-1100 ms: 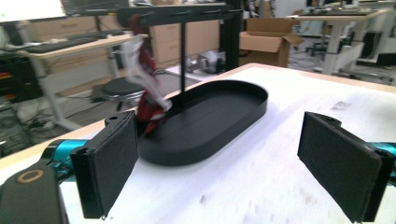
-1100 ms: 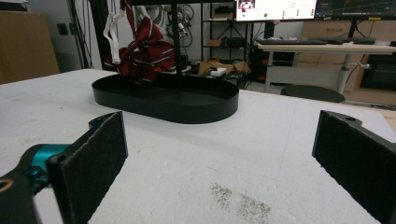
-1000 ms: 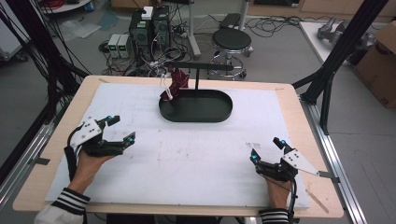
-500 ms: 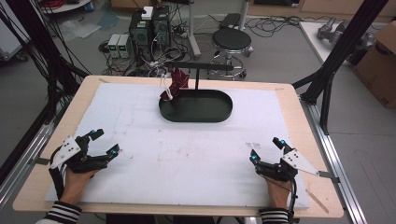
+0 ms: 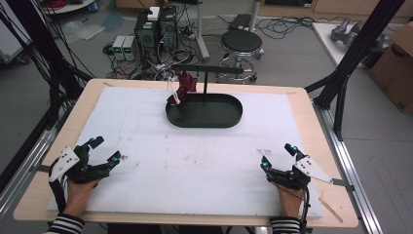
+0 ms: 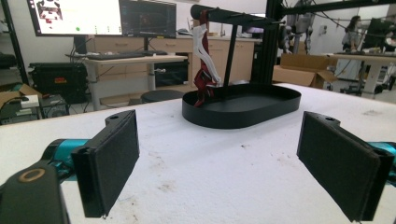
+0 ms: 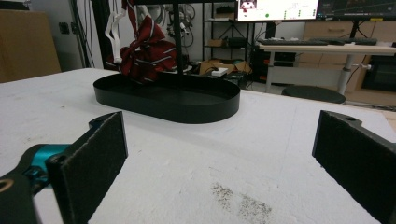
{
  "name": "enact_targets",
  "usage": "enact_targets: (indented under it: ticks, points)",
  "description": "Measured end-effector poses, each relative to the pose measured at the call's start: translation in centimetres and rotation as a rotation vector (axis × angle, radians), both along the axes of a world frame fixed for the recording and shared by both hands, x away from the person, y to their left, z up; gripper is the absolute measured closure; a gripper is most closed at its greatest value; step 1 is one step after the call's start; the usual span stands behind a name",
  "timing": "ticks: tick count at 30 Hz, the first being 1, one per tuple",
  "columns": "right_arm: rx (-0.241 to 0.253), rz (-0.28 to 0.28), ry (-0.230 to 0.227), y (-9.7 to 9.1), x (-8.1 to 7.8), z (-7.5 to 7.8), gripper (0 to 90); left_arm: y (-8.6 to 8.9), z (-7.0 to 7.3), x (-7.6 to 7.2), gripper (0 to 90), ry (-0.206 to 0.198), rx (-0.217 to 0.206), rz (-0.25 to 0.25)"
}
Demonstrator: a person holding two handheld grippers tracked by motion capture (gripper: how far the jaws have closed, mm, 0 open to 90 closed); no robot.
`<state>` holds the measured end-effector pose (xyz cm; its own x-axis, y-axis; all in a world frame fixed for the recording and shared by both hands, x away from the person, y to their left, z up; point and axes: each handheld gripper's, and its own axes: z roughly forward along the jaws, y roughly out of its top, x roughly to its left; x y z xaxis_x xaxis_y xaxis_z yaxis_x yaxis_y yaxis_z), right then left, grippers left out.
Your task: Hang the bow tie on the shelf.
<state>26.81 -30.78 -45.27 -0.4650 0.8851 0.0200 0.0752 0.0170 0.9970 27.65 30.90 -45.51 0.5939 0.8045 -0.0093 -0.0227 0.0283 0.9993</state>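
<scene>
Near the front edge of the white table (image 5: pixel 204 146), both grippers are resting low, held by a person in striped sleeves. At the near left corner, the left gripper (image 5: pixel 100 150) is sitting with its jaws spread wide and nothing between them. At the near right corner, the right gripper (image 5: pixel 277 156) is likewise gaping and holding nothing. Both are pointing toward the black oval tray (image 5: pixel 204 117) lying at the far middle of the table, well apart from either one. A thin stand (image 5: pixel 204 80) is rising from the tray, and a dark red striped cloth (image 5: pixel 181 87) with a white strap is hanging from the left end of its crossbar, its lower end dipping into the tray.
</scene>
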Motion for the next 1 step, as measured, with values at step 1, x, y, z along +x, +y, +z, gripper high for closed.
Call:
enact_targets:
  ticks: [1]
  points:
    - [0.003,0.001,0.002,0.0,-0.01,-0.01,2.2,-0.02,0.01,0.0,13.3,0.001,0.0,0.002]
